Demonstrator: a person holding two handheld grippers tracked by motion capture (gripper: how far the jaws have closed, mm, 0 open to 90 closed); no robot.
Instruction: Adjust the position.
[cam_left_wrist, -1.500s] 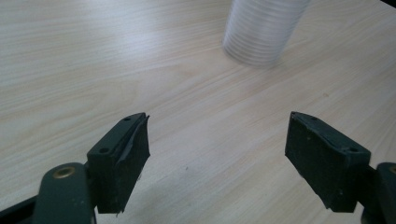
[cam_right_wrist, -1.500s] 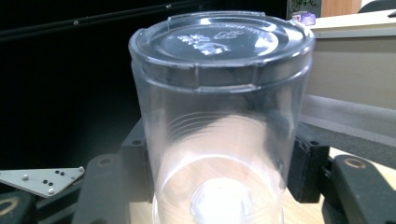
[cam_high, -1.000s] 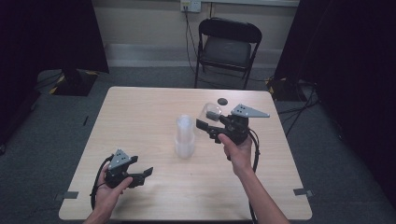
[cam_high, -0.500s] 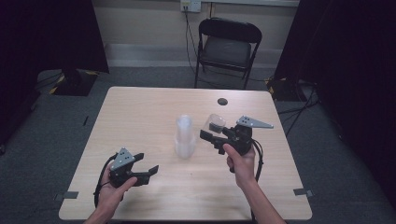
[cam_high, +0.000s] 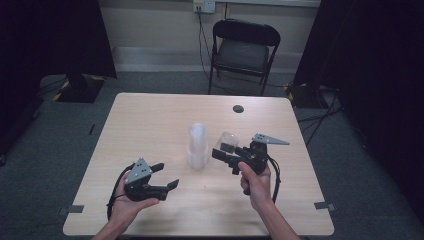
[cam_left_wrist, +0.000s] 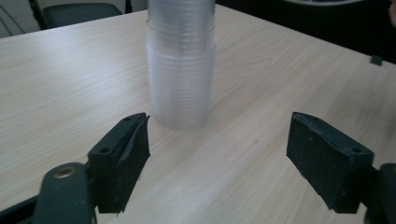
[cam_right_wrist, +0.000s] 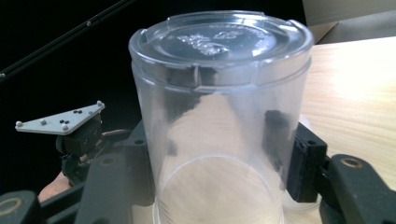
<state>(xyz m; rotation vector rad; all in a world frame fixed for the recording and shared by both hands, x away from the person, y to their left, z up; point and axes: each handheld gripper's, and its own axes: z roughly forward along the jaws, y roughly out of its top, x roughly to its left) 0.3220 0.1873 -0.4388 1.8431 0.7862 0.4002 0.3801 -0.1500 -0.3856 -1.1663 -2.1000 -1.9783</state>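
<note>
A stack of clear plastic cups stands upside down in the middle of the table. Just right of it, my right gripper is shut on a single clear cup. The cup is held by its sides with its base pointing away from the hand, and the jaws have just been closing a little on it. My left gripper is open near the front left, pointing at the stack with nothing between its fingers. The left gripper also appears beyond the held cup in the right gripper view.
The light wooden table carries a small black round object near its far edge. A black folding chair stands behind the table. Dark curtains hang on both sides.
My right gripper has come down and nearer to me with the cup, now level with the stack. My left gripper has shifted a little to the right toward the stack.
</note>
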